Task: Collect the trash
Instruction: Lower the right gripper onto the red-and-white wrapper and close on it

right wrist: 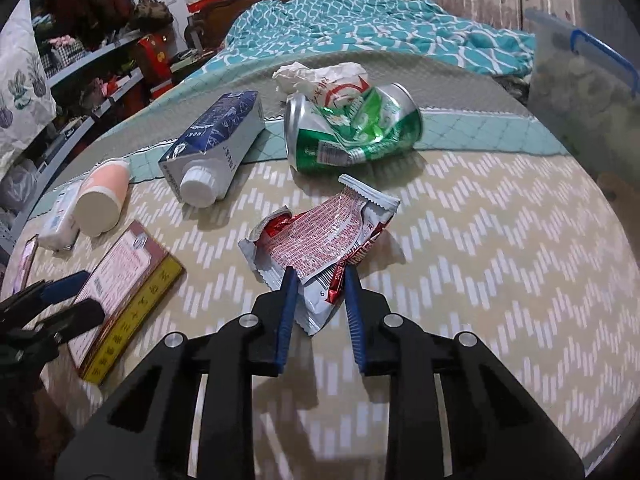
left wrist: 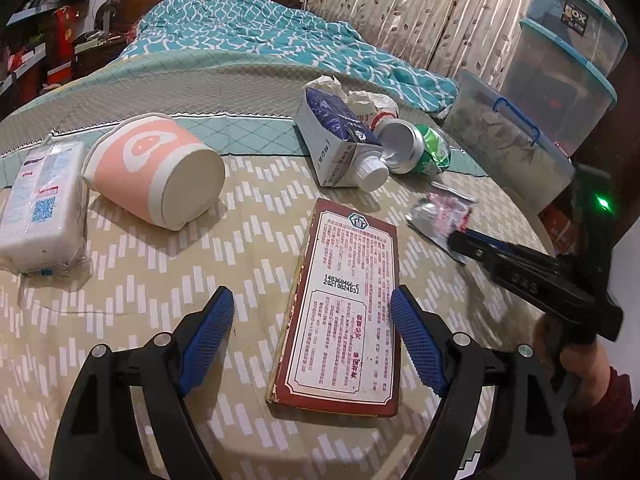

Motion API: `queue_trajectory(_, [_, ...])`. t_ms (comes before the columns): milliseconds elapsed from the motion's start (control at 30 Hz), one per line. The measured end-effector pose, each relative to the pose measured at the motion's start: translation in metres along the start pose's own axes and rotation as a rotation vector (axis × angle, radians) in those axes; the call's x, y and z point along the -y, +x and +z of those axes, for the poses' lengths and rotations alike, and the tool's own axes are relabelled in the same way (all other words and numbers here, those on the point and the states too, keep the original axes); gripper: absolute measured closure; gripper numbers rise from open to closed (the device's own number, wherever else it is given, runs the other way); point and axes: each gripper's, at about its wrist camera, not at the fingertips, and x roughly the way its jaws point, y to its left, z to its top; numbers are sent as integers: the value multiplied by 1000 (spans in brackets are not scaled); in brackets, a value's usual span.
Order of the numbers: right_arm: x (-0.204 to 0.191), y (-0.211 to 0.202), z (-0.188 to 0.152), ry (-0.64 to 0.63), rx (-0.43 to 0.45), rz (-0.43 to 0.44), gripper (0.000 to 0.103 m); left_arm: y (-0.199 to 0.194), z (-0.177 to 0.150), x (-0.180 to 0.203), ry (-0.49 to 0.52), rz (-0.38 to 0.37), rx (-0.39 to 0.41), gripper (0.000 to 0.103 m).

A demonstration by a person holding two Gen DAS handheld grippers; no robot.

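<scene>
Gripper work first: our right gripper (right wrist: pixel 318 280) pinches the near end of a crumpled silver-and-red foil snack wrapper (right wrist: pixel 320 236), the blue pads pressing on its folds while the rest of it sags onto the beige chevron-patterned worktop (right wrist: pixel 480 240); we judge the grip is taken low on the edge because the thin foil offers nothing firmer to hold. Our left gripper (left wrist: pixel 312 320) hangs released, its jaws spread wide on either side of a flat maroon-bordered printed box (left wrist: pixel 344 300) that lies on the worktop, and the pads do not touch it. We judge it waits there for the next piece. Further back lie a crushed green-and-silver drink can (right wrist: pixel 352 132), a blue-and-white carton with a white screw cap (right wrist: pixel 212 148) on its side, and crumpled white paper (right wrist: pixel 316 74), all close together near the bed's edge. A pink-and-white paper cup (left wrist: pixel 156 168) rests tipped over beside a soft white pack of tissues (left wrist: pixel 40 208); whether anything is in the cup we cannot tell. Clear plastic storage bins with blue lids (left wrist: pixel 560 64) stand stacked to the right, their contents too blurred to name. We see no trash bag or bin.
</scene>
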Motion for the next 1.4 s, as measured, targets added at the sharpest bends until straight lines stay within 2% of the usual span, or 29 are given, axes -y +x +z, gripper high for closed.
queue_trajectory(300, [4, -29, -27, 7, 29, 26, 82, 0, 0, 3, 12, 25, 0, 26])
queue_trajectory(333, [4, -29, -28, 10, 28, 35, 91, 0, -1, 4, 13, 28, 1, 26])
queue_trajectory(633, [-4, -35, -26, -13, 52, 54, 93, -5, -6, 5, 17, 23, 9, 31])
queue_trajectory(867, [-3, -49, -27, -14, 90, 62, 93, -6, -10, 5, 4, 10, 2, 19])
queue_trajectory(1067, [13, -42, -30, 87, 39, 130, 89, -6, -11, 11, 17, 2, -3, 19])
queue_trajectory(1100, [15, -41, -31, 99, 38, 136, 86, -7, -11, 13, 22, 3, -2, 19])
queue_trajectory(1133, [18, -41, -31, 117, 39, 139, 75, -7, -11, 14, 25, 4, -2, 19])
queue_trajectory(1167, [19, -42, -32, 128, 47, 133, 45, -7, -11, 15, 28, 3, -1, 19])
queue_trajectory(1200, [21, -45, -32, 137, 67, 132, 27, -8, -10, 17, 32, 1, 0, 19])
queue_trajectory(1233, [22, -50, -32, 142, 104, 130, 16, -7, -10, 18, 35, 1, 1, 18])
queue_trajectory(1400, [21, -48, -29, 116, 97, 122, 16, -3, -10, 19, 36, 3, -10, 18])
